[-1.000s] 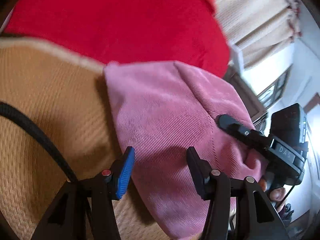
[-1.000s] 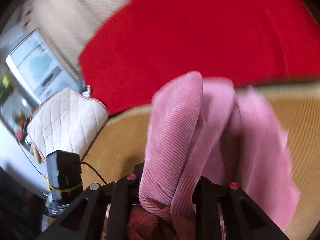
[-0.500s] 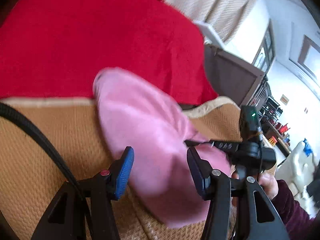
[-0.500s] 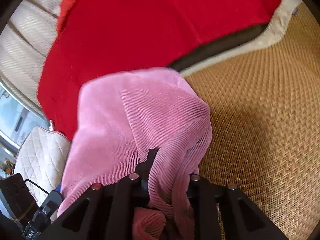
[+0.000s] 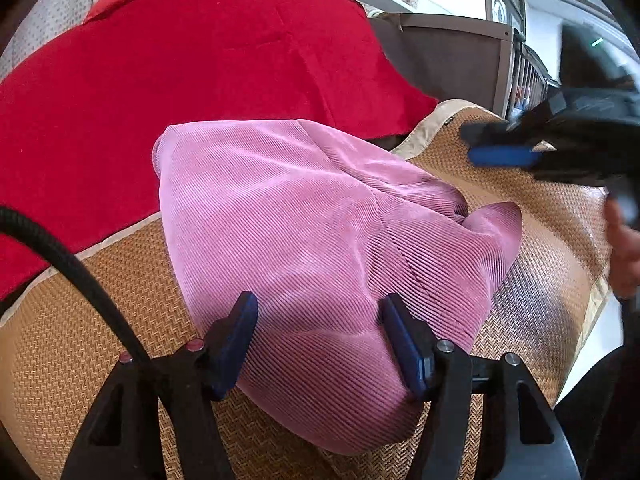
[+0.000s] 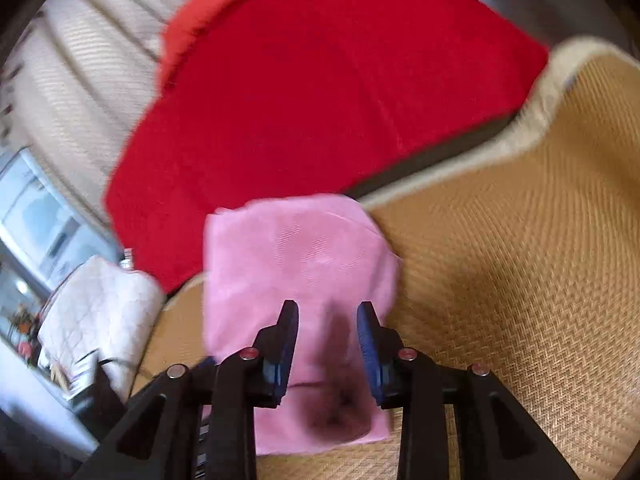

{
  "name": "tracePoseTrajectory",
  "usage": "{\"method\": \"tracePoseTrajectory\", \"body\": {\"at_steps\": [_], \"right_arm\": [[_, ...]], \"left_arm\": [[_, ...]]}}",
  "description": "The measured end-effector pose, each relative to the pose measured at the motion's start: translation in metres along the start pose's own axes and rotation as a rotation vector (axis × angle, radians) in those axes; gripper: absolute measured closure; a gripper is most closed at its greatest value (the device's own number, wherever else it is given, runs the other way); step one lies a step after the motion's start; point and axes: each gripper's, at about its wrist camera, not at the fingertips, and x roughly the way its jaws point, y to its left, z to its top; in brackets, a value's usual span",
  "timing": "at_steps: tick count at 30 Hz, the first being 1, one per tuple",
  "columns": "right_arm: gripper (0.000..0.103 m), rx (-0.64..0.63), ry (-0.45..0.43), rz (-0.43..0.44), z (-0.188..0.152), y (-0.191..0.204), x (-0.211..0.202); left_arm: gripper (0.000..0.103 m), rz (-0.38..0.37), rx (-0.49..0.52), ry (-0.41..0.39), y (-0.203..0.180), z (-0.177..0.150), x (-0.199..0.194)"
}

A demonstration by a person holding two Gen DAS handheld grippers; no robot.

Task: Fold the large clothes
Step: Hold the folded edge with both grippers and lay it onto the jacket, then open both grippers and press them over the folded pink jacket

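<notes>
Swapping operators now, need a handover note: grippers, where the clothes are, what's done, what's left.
Left gripper: open, its jaws just widened, straddling the near edge of the pink corduroy garment without pressing it.
Right gripper: open, jaws just parted and let go of the garment; nothing held.
The pink garment lies folded in a compact bundle on the tan woven mat. The red fabric lies spread behind it, at the mat's far edge.
Done: the pink garment looks folded and set down.
Left: probably flatten or square the bundle, as one corner bulges up; the red fabric may be next.
</notes>
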Motion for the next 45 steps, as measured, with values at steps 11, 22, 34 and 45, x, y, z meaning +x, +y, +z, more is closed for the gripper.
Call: {"method": "tracePoseTrajectory", "body": {"at_steps": [11, 22, 34, 45], "right_arm": [[0.072, -0.082, 0.273, -0.072, -0.044, 0.016, 0.057], [0.073, -0.216, 0.232, -0.063, 0.031, 0.073, 0.086], [0.082, -0.054, 0.315, -0.054, 0.064, 0.025, 0.212], [0.078, -0.242, 0.269, 0.019, 0.07, 0.096, 0.171]], "left_arm": [[0.033, -0.097, -0.054, -0.009, 0.028, -0.025, -0.042], [0.027, -0.162, -0.092, 0.035, 0.031, -0.021, -0.022], [0.025, -0.148, -0.065, 0.023, 0.028, -0.026, -0.029], [0.023, -0.116, -0.081, 0.03, 0.021, -0.032, -0.034]]}}
